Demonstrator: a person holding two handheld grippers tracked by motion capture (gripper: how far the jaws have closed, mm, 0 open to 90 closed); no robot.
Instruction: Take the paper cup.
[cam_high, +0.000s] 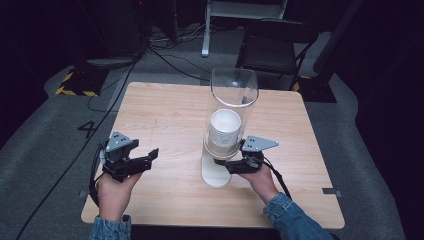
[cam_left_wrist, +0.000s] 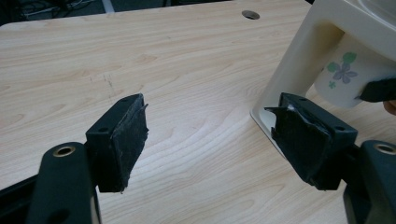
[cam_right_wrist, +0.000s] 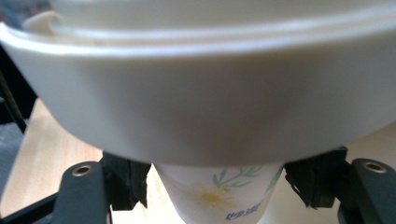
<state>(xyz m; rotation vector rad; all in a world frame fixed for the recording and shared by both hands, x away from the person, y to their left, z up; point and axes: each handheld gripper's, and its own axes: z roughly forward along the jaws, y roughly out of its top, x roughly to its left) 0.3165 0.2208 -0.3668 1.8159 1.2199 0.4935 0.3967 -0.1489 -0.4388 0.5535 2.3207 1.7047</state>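
Paper cup (cam_right_wrist: 219, 193), printed with a daisy, hangs from the bottom of the cup dispenser (cam_high: 227, 125), just right of centre in the high view and at the lower middle of the right gripper view.

At the left of the high view, the left gripper (cam_high: 134, 162) hovers over bare table (cam_high: 165, 110) with its jaws spread wide and nothing between them; in its own view the dispenser's cream leg (cam_left_wrist: 299, 60) rises at the upper right with the flowered cup tucked behind it.

Further right, the right gripper (cam_high: 231, 164) reaches in under the dispenser collar (cam_right_wrist: 196, 102). Its jaws stand either side of the cup with a gap on each flank, so they are apart and not yet pinching.

To do this well, I judge the jaws should close gently on the cup wall below the collar, firmly enough to grip but not crush the paper, then draw straight down along the stack. The free gripper could steady the dispenser if it rocks.

The cup's long axis runs vertical, in line with the clear tube (cam_high: 234, 90); its mouth points up into the stack, its base down toward the table.
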